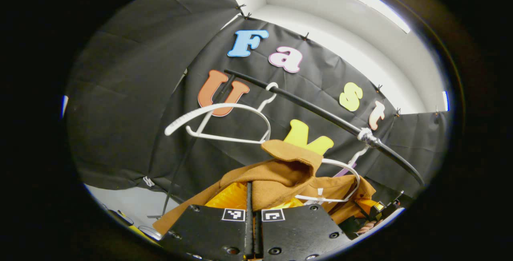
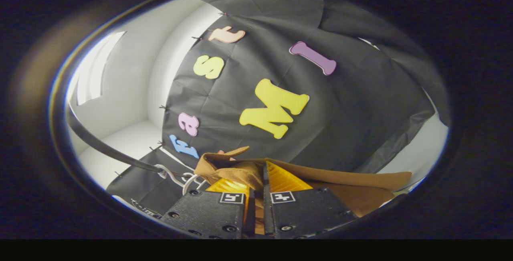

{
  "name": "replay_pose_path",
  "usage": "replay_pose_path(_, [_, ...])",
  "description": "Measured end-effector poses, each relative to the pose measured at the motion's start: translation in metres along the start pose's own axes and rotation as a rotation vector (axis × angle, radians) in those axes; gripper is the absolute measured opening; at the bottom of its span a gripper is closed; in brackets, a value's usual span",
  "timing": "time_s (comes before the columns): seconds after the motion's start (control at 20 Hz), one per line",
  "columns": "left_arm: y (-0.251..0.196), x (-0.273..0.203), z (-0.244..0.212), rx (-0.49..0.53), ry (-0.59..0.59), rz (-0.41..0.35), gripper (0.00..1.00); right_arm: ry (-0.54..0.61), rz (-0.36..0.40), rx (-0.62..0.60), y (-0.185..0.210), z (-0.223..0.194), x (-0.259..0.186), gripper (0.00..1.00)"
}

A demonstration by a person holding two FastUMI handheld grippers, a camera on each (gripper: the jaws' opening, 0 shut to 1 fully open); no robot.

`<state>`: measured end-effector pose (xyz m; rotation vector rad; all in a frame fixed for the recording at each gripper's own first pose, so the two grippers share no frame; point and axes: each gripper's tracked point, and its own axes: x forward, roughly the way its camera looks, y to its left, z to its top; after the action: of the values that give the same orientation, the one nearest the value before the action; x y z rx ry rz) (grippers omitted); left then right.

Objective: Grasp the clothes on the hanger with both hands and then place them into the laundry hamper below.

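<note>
**Both tongs on the brown garment, hanger not yet freed**

In the left gripper view, my left gripper sat at the bottom centre of the frame, its two orange fingers drawn together on a fold of the brown garment. The cloth bunched just above the fingertips, and its hood rose toward mid-frame. A white hanger still threaded the shoulder at lower right, hooked to the black rail that ran diagonally across the middle. An empty white hanger hung left of centre. I judged the lift had to go up and off that hook before any descent, or the hanger would drag along.

In the right gripper view, my right gripper was at bottom centre, fingers closed with brown cloth pinched between them. The garment spread to the lower right. Hanger hooks and the rail showed at lower left. I judged both hands should move together, keeping the cloth slack between them, then lower it to the hamper.
</note>
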<state>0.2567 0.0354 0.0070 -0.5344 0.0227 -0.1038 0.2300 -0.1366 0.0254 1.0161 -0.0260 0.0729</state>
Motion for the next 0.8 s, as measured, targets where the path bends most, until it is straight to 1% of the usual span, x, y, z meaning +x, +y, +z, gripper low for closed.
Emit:
replay_pose_path(0.05, [0.001, 0.002, 0.001, -0.004, 0.004, -0.002, 0.07, -0.009, 0.0, 0.003, -0.002, 0.005, -0.003, 0.12])
replay_pose_path(0.1, [0.003, 0.001, 0.002, -0.014, 0.01, -0.008, 0.07, -0.012, 0.005, 0.01, -0.001, 0.01, -0.004, 0.12])
replay_pose_path(0.15, [0.004, 0.0, 0.005, -0.022, 0.01, -0.009, 0.01, -0.023, 0.011, 0.021, -0.002, 0.017, -0.008, 0.1])
replay_pose_path(0.25, [0.014, -0.001, 0.015, -0.02, -0.008, -0.001, 0.01, -0.037, 0.022, 0.027, -0.001, 0.028, -0.007, 0.1])
replay_pose_path(0.3, [0.016, 0.001, 0.019, -0.026, -0.009, -0.002, 0.07, -0.039, 0.023, 0.022, -0.002, 0.031, -0.004, 0.12])
replay_pose_path(0.35, [0.017, 0.003, 0.015, -0.04, 0.0, -0.006, 0.07, -0.038, 0.03, 0.024, 0.0, 0.031, -0.002, 0.1])
replay_pose_path(0.4, [0.018, 0.005, 0.009, -0.043, 0.027, -0.009, 0.01, -0.034, 0.037, 0.024, 0.002, 0.031, 0.0, 0.1])
replay_pose_path(0.45, [0.022, 0.004, 0.008, -0.039, 0.028, -0.009, 0.01, -0.036, 0.042, 0.022, 0.003, 0.033, 0.001, 0.11])
replay_pose_path(0.6, [0.028, 0.009, 0.01, -0.081, 0.05, -0.041, 0.01, -0.028, 0.044, 0.036, 0.001, 0.044, 0.007, 0.1])
replay_pose_path(0.8, [0.034, 0.014, 0.018, -0.075, 0.069, -0.086, 0.0, -0.027, 0.066, 0.051, 0.003, 0.057, 0.014, 0.11])
